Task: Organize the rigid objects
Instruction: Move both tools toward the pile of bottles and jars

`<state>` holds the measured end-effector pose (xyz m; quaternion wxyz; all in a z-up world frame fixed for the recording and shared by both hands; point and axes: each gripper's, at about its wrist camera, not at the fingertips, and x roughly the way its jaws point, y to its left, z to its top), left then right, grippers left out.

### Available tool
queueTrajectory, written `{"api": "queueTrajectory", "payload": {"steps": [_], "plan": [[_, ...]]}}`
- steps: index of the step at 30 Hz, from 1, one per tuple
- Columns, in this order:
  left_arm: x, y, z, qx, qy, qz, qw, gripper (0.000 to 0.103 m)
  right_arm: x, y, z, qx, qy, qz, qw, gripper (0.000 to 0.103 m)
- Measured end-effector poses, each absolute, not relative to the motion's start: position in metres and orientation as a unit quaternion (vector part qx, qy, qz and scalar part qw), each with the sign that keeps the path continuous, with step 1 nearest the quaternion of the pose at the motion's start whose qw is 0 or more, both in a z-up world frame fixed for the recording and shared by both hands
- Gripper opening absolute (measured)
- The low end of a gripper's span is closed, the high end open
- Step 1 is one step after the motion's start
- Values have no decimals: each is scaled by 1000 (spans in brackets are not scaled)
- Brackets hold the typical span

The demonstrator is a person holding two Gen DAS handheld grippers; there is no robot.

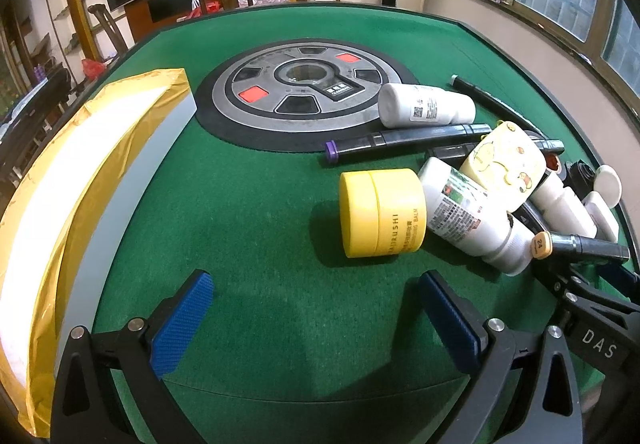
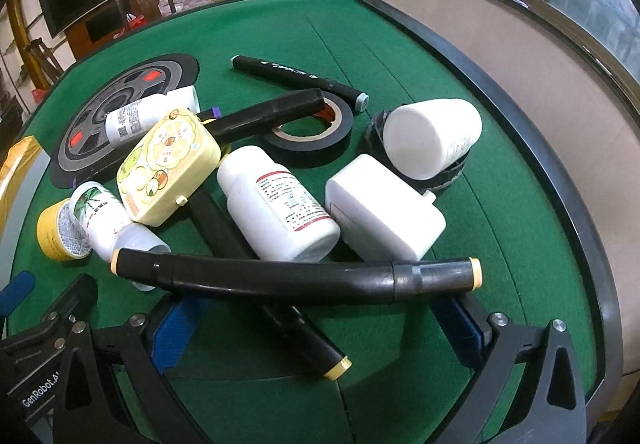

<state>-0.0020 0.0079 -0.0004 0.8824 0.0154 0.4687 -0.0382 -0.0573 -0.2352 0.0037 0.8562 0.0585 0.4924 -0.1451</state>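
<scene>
My left gripper (image 1: 316,288) is open over bare green felt, with the yellow balm jar (image 1: 382,212) lying on its side just ahead and to the right. A gold-and-white box (image 1: 80,180) lies along the left. My right gripper (image 2: 320,308) is open at the near edge of a pile; a black marker with cream ends (image 2: 296,278) lies across the gap just in front of its fingertips, and another black marker (image 2: 296,328) runs between the fingers. The pile holds white bottles (image 2: 276,204), a white adapter (image 2: 384,208), a yellow cartoon case (image 2: 168,164), and a black tape roll (image 2: 312,132).
The round grey control disc (image 1: 304,92) sits in the middle of the green table (image 1: 260,244). The raised black table rim (image 2: 568,180) curves along the right, near the wall and windows. Chairs and shelves stand beyond the far edge. The right gripper's body (image 1: 592,308) shows at the lower right.
</scene>
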Motion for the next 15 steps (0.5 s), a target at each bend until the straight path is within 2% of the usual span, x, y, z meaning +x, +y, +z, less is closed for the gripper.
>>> {"api": "queueTrajectory", "payload": {"steps": [12,15], "plan": [[-5,16,3,-10,462,-57,885,103,-59,-232,4,56,489,-150,857,103],[-9,31,9,-52,451,-78,888,102,-70,-226,16,35,458,-172,871,96]]}}
